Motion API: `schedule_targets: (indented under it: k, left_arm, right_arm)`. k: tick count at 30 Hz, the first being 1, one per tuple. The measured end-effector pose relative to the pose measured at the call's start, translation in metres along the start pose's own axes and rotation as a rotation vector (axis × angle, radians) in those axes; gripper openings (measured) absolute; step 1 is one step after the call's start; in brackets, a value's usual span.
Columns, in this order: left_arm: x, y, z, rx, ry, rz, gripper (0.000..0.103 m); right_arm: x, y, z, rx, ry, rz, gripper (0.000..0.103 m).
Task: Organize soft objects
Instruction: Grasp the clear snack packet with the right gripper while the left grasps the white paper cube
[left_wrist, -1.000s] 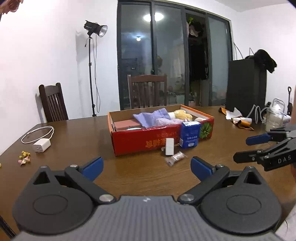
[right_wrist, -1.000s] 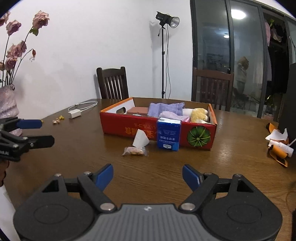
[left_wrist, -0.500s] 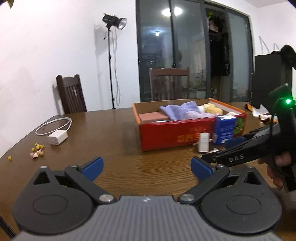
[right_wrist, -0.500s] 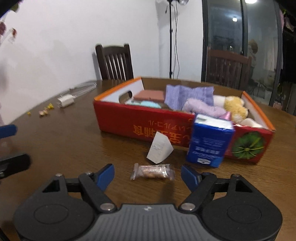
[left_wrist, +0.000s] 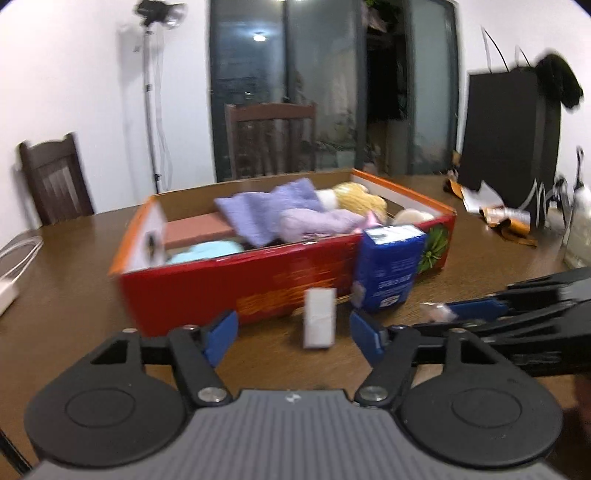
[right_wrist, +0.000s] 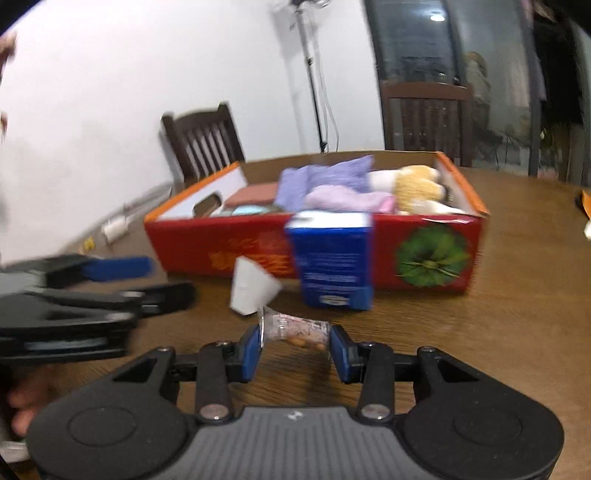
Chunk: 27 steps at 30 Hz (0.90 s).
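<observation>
Right gripper (right_wrist: 295, 347) jaws, just closing, touch both ends of a snack packet (right_wrist: 295, 329); left gripper (left_wrist: 293, 334), closing too, holds nothing, half open around a white box (left_wrist: 319, 317)

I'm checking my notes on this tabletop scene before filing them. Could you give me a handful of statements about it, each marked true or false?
1. The blue carton stands on the table outside the red box. True.
2. The red box is empty. False: it holds soft items, including a purple cloth.
3. The clear snack packet lies between the right gripper fingers. True.
4. The white packet lies inside the red box. False: it stands on the table in front of it.
</observation>
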<state>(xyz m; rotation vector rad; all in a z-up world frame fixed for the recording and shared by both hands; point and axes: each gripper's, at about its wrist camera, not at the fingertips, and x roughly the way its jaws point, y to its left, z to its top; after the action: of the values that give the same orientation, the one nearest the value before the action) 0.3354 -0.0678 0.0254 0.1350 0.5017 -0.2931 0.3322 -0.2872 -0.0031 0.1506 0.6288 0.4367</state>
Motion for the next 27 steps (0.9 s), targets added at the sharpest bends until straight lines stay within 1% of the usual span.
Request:
schedule_targets:
  k: [1,3,4,5,9,13,15,20,27]
  left_arm:
    - [0.009,-0.005,0.002,0.011,0.017,0.003,0.055]
    - [0.026,-0.014,0.006,0.026,0.061,0.003,0.029]
    - [0.031,-0.015,0.006,0.025,0.075,0.005,0.026]
    - [0.034,-0.016,0.006,0.021,0.084,0.008,0.021]
    - [0.033,-0.021,0.002,0.045,0.083,0.025,0.019]
    - [0.025,-0.018,0.001,0.009,0.093,0.026,0.019]
    - [0.016,-0.016,0.001,-0.014,0.088,0.031,0.019]
    - [-0.017,-0.012,-0.002,-0.047,0.066,0.026,0.019]
    - [-0.067,-0.008,-0.02,-0.075,0.049,0.021,0.019]
  right_arm:
    - [-0.001,-0.008,-0.002,0.023,-0.012,0.015,0.039]
    - [-0.003,-0.03,-0.006,0.124,-0.035,0.07,0.039]
    - [-0.004,-0.038,-0.008,0.165,-0.049,0.095,0.039]
    - [-0.003,-0.042,-0.01,0.187,-0.061,0.11,0.039]
    - [-0.003,-0.049,-0.01,0.211,-0.083,0.151,0.039]
    - [-0.002,-0.058,-0.01,0.259,-0.098,0.168,0.039]
    - [-0.001,-0.058,-0.011,0.26,-0.097,0.165,0.039]
    - [0.003,-0.053,-0.011,0.25,-0.074,0.161,0.039]
    - [0.004,-0.039,-0.013,0.202,-0.051,0.141,0.039]
